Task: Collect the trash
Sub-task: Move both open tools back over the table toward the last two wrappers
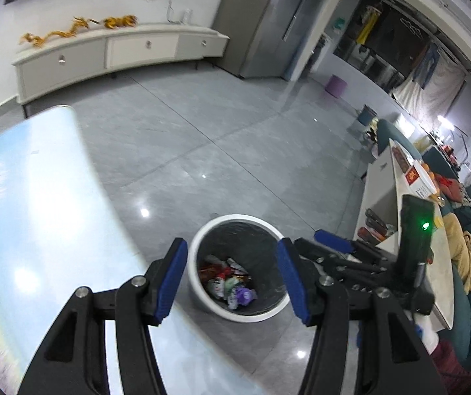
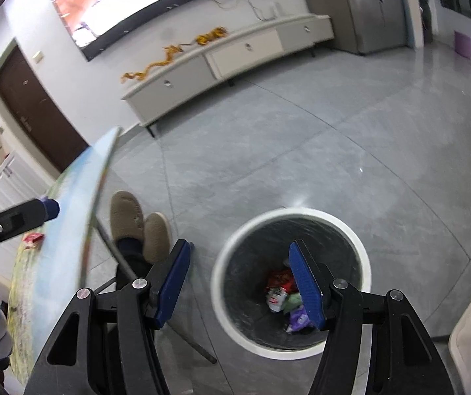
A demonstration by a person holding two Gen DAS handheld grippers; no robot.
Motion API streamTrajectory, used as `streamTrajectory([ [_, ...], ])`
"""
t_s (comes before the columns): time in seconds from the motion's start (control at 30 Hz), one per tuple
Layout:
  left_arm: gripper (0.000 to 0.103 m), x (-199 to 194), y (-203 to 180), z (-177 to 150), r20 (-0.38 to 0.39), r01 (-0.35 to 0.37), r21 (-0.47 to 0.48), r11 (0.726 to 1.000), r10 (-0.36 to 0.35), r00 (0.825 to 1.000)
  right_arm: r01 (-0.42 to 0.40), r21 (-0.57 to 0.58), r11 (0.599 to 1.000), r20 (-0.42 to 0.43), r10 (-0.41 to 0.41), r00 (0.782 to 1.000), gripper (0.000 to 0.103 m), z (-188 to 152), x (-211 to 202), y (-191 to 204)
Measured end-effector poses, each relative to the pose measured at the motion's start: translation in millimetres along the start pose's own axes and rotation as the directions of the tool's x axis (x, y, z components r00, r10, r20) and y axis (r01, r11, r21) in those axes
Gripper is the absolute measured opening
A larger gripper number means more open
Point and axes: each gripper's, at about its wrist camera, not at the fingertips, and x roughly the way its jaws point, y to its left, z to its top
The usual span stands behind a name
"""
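Both tools over bin [image 1: 199, 283], L tool [image 1: 232, 278] & R tool [image 2: 238, 284] wide, nothing held; wrappers [image 1: 230, 279] lie inside. Red scrap [image 2: 33, 238] left on desk [image 2: 61, 230].

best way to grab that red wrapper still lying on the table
The red wrapper lies flat near the table edge, so come from above and pinch across its narrow width, at a raised crinkle if there is one. It looks blurred here, so its exact folds cannot be told. The left gripper is open and empty, and seems nearer.
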Motion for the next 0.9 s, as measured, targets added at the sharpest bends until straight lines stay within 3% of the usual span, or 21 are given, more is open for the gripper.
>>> streamTrajectory([
  [0.23,0.055,-65,33,-28,0.087,-0.072,-0.035,0.997,0.075,0.993,-0.044,-0.119,0.992,0.029,0.048,0.998,0.061,-1,-26,56],
  [0.43,0.057,-124,66,-50,0.165,-0.118,-0.079,0.99,0.13,0.978,-0.079,-0.23,0.97,0.043,0.092,0.995,0.061,-3,-47,110],
  [0.53,0.065,-151,87,-63,0.2,-0.139,-0.11,0.984,0.159,0.967,-0.099,-0.284,0.954,0.049,0.118,0.992,0.061,-5,-58,137],
  [0.9,0.066,-223,155,-114,0.261,-0.217,-0.215,0.952,0.271,0.927,-0.18,-0.469,0.864,0.023,0.216,0.976,0.061,-21,-79,228],
])
